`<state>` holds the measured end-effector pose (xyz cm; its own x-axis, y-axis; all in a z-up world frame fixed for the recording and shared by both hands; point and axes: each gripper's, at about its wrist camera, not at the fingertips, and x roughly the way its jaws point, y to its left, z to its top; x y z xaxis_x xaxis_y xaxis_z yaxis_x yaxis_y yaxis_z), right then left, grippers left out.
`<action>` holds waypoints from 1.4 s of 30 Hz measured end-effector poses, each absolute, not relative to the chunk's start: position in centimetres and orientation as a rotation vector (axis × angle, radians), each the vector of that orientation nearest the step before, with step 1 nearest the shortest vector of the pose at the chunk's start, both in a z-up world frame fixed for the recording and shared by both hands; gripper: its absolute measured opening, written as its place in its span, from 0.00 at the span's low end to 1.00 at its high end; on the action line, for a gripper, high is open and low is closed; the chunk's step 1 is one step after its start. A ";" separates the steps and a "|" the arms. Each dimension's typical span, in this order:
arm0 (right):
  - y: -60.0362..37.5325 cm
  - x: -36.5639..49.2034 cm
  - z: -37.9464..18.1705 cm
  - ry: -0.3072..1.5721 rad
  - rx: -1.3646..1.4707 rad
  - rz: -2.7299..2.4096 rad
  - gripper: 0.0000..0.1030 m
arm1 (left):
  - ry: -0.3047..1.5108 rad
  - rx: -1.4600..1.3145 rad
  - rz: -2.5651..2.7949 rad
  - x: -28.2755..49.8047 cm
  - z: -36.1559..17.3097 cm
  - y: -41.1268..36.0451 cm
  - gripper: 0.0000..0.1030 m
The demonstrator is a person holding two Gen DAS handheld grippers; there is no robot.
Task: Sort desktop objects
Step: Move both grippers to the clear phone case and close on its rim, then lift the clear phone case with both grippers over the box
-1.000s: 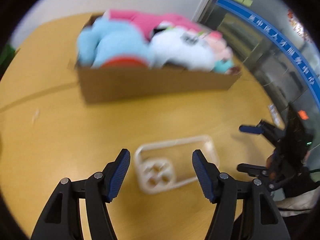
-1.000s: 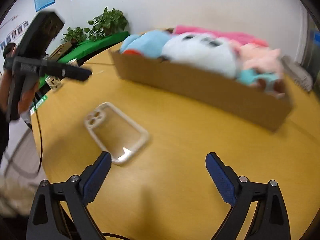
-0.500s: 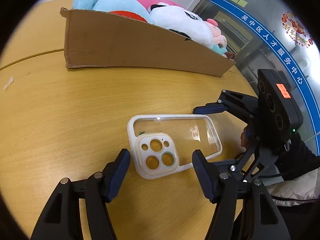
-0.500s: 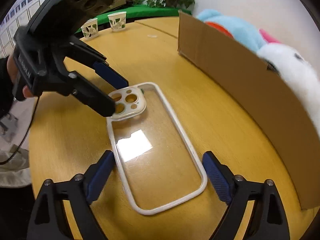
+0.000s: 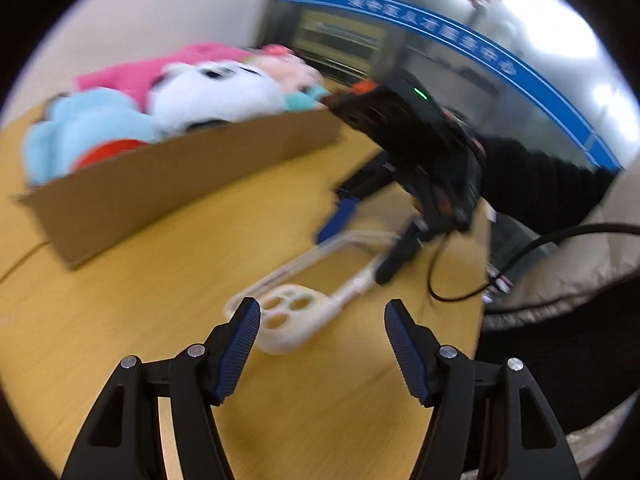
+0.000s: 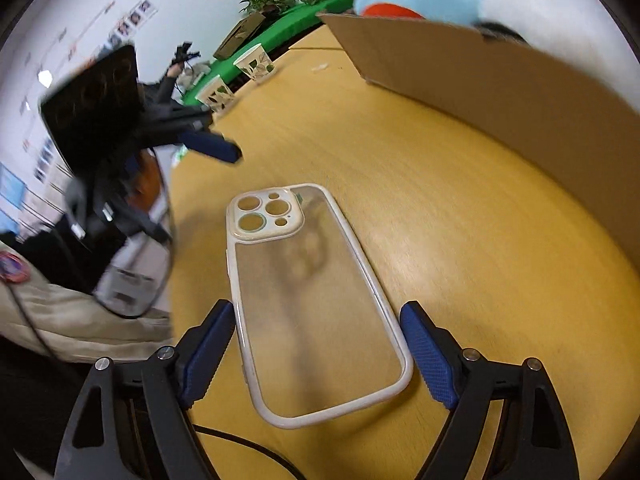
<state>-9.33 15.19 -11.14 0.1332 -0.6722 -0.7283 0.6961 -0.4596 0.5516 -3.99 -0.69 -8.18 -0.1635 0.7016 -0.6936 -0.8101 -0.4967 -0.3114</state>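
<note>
On the wooden worktop [image 6: 460,216], before the cardboard box [image 6: 500,80] of plush toys, lies your clear phone case [image 6: 316,300]: light, thin, slick, slightly flexible. Your right tool [image 6: 318,354], spread, straddles its long rims; pinch there. Left tool [image 5: 322,330] is spread, empty.

I see a clear phone case [image 6: 316,300] with a white rim and a white camera block lying flat on the counter [image 6: 440,208], back up, near the cardboard box [image 6: 500,92] of plush toys [image 5: 208,92].

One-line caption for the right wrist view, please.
Open right gripper straddles the clear white-rimmed phone case on the wooden table.
</note>
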 end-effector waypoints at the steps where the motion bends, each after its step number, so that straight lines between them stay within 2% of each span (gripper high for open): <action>1: 15.6 -9.5 -11.2 0.006 1.320 -1.551 0.86 | 0.157 -1.005 1.833 -4.3 -8.5 -0.2 0.63; 4: 16.4 -9.7 -11.2 -0.024 1.348 -1.485 0.85 | 0.152 -1.018 1.823 -5.2 -9.6 1.0 0.63; 5: 16.5 -9.6 -11.3 -0.027 1.354 -1.466 0.85 | 0.151 -1.023 1.820 -5.5 -10.0 1.4 0.66; 10: 16.7 -9.7 -11.5 -0.066 1.360 -1.445 0.85 | 0.083 -1.051 1.783 -6.2 -10.5 1.8 0.63; 14: 17.0 -9.8 -12.0 -0.129 1.373 -1.412 0.83 | 0.067 -1.060 1.769 -6.1 -10.3 1.8 0.56; 22: 16.7 -9.3 -12.2 -0.129 1.353 -1.405 0.83 | 0.032 -1.073 1.714 -6.3 -9.9 2.2 0.42; 24: 17.0 -9.2 -12.2 -0.125 1.352 -1.400 0.83 | 0.030 -1.067 1.711 -6.5 -9.6 2.2 0.26; 25: 17.1 -9.2 -12.3 -0.132 1.357 -1.390 0.81 | 0.036 -1.062 1.717 -6.5 -9.3 2.2 0.25; 28: 17.7 -9.2 -12.7 -0.166 1.379 -1.355 0.81 | 0.072 -1.011 1.726 -5.8 -8.3 1.8 0.28; 29: 17.9 -9.3 -12.8 -0.179 1.387 -1.342 0.81 | 0.080 -0.991 1.720 -5.4 -8.0 1.6 0.35; 30: 18.1 -9.3 -12.9 -0.184 1.392 -1.336 0.81 | 0.112 -0.982 1.727 -5.1 -7.9 1.6 0.46; 32: 18.2 -9.5 -13.0 -0.190 1.402 -1.324 0.81 | 0.168 -0.985 1.717 -4.7 -8.3 1.8 0.54; 37: 18.3 -9.4 -12.9 -0.161 1.407 -1.303 0.81 | 0.300 -1.010 1.698 -4.2 -9.6 3.6 0.55; 42: 18.5 -8.9 -12.9 -0.154 1.388 -1.309 0.81 | 0.335 -1.055 1.672 -4.7 -10.8 5.5 0.54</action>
<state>-8.94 18.53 -12.94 0.3664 -0.7216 -0.5874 0.5660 -0.3282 0.7563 -4.66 5.53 -10.79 -0.0278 0.6314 -0.7750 -0.8814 -0.3812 -0.2789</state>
